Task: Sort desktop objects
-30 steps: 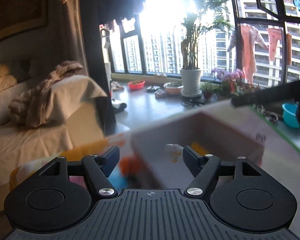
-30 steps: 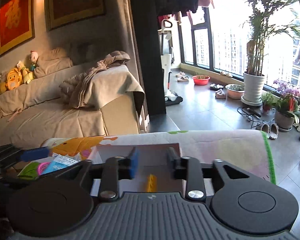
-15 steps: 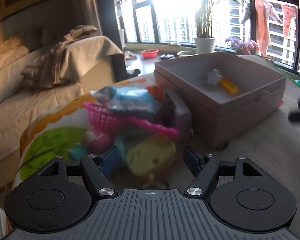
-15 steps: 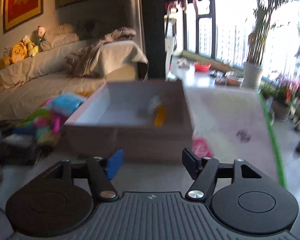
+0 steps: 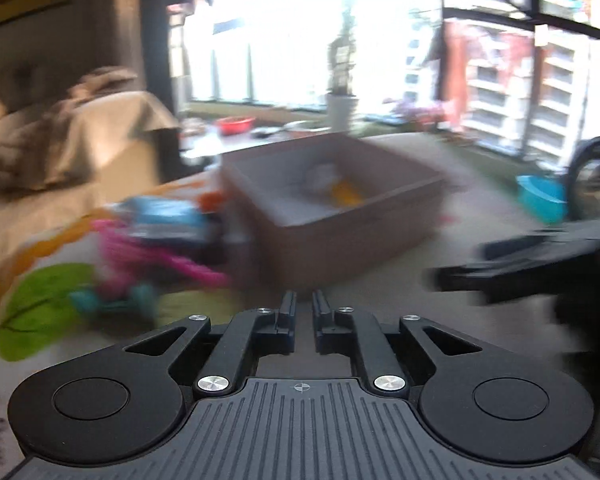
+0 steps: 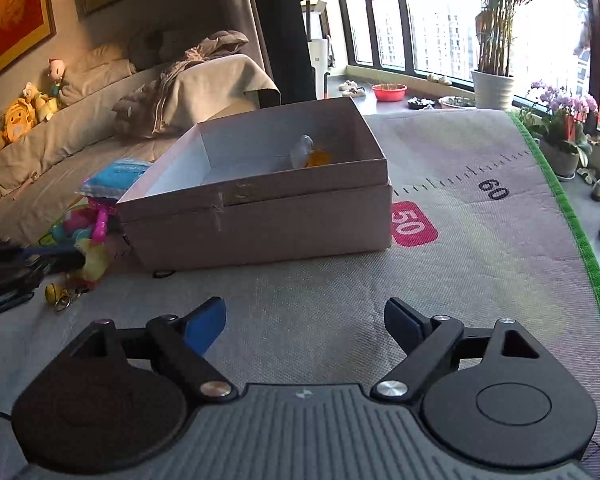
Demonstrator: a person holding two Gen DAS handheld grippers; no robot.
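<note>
Mat-covered surface w/ box mid: my left fingers have just snapped nearly closed, apparently empty, pulling off the toy pile left of box, right fingers wide open, so likely a missed grab.

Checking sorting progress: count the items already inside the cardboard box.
2: a clear whitish plastic piece and an orange-yellow object, side by side near the far wall of the open pinkish cardboard box. Near wall may hide more.

"60" and "50" on mat
</note>
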